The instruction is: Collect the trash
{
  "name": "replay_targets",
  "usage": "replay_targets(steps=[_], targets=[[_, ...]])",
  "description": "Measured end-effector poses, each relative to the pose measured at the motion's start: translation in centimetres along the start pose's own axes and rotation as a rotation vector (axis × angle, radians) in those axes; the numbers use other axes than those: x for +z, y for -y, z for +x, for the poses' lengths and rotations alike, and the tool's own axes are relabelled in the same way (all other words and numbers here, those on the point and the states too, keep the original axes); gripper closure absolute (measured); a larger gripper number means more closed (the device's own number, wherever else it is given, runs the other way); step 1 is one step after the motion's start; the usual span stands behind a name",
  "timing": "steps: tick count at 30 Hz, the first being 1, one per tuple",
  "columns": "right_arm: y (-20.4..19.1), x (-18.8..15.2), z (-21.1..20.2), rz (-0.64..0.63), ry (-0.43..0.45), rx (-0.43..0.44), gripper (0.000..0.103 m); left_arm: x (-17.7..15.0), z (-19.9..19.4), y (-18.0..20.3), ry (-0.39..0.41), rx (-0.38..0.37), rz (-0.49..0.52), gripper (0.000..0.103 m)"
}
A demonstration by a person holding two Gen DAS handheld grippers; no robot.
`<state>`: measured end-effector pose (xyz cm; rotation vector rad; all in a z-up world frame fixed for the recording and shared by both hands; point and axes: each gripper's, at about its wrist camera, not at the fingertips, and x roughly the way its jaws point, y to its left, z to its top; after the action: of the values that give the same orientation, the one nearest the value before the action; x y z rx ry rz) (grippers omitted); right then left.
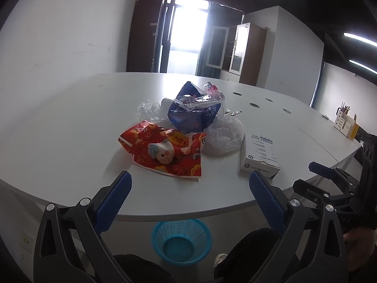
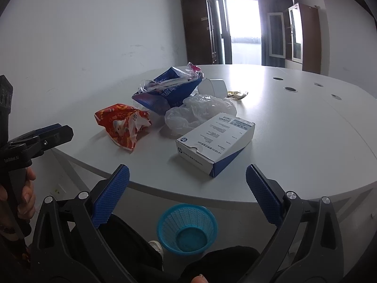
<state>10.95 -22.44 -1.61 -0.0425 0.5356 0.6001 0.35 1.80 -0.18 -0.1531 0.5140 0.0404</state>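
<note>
Trash lies on the white table (image 1: 70,122) (image 2: 294,129): a red printed wrapper (image 1: 162,151) (image 2: 122,122), a blue torn bag (image 1: 193,113) (image 2: 165,89) with clear plastic on it, a crumpled white plastic bag (image 1: 223,134) (image 2: 200,110), a white HP box (image 1: 259,155) (image 2: 216,139) and a small gold wrapper (image 2: 236,94). A blue mesh bin (image 1: 181,240) (image 2: 187,228) stands on the floor below the table's near edge. My left gripper (image 1: 189,179) is open and empty, just short of the red wrapper. My right gripper (image 2: 187,172) is open and empty, in front of the HP box.
A white cup-like container (image 2: 213,87) lies behind the plastic bag. A desk organiser (image 1: 346,122) stands at the table's far right. Round cable holes (image 2: 290,89) dot the table. The person's legs (image 2: 132,243) are beside the bin.
</note>
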Motion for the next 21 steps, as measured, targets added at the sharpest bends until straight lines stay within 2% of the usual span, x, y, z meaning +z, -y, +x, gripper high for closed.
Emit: replay_targets(steps=[5,10,21], targets=[[-0.19,-0.10,0.29,-0.006,-0.011,-0.012,0.008,0.02,-0.12,-0.98,0.000,-0.050,-0.073,0.006],[-0.16,-0.20,0.38,-0.004,-0.014,-0.020,0.008,0.09,-0.11,-0.87,0.014,-0.023,-0.054,0.006],[0.06,-0.36,0.76,-0.002,-0.028,-0.039,0.008,0.16,0.05,-0.90,0.015,-0.014,-0.043,0.006]])
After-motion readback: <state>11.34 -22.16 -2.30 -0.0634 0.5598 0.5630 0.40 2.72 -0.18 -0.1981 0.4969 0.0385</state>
